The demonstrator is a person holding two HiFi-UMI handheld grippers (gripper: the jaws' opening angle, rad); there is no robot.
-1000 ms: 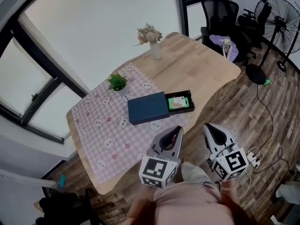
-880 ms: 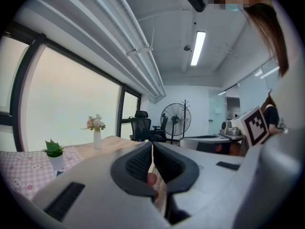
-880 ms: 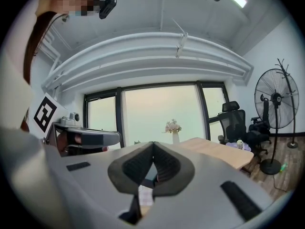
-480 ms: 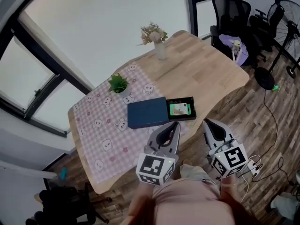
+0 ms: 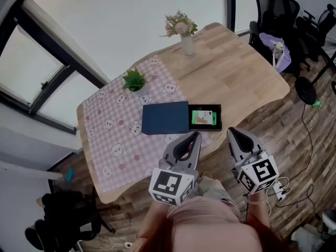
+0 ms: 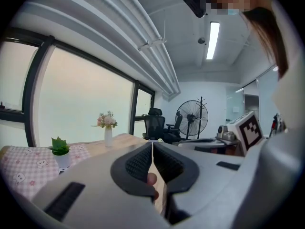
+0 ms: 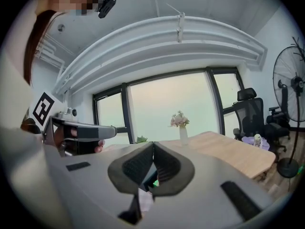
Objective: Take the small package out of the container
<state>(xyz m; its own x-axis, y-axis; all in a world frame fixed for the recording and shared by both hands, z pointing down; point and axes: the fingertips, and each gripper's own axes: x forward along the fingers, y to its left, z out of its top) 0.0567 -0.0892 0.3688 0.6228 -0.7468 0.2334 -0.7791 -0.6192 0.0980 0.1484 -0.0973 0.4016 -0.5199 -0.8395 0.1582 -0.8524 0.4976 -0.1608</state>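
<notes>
Package [image 5: 201, 118] in container [image 5: 218, 118], ahead of left tool [image 5: 196, 135], right tool [image 5: 230, 132], jaws together, empty

1. Soft, even daylight enters through the large windows [image 5: 105, 30] at far left; the panes are washed out to white.
2. A ceiling strip light [image 6: 213, 39] glares in the left gripper view.
3. Shadows on the table [image 5: 231, 72] are faint.
4. All views show fisheye bending and dark corners.
5. The left gripper [image 6: 152, 147], near its lens, looks soft.
</notes>
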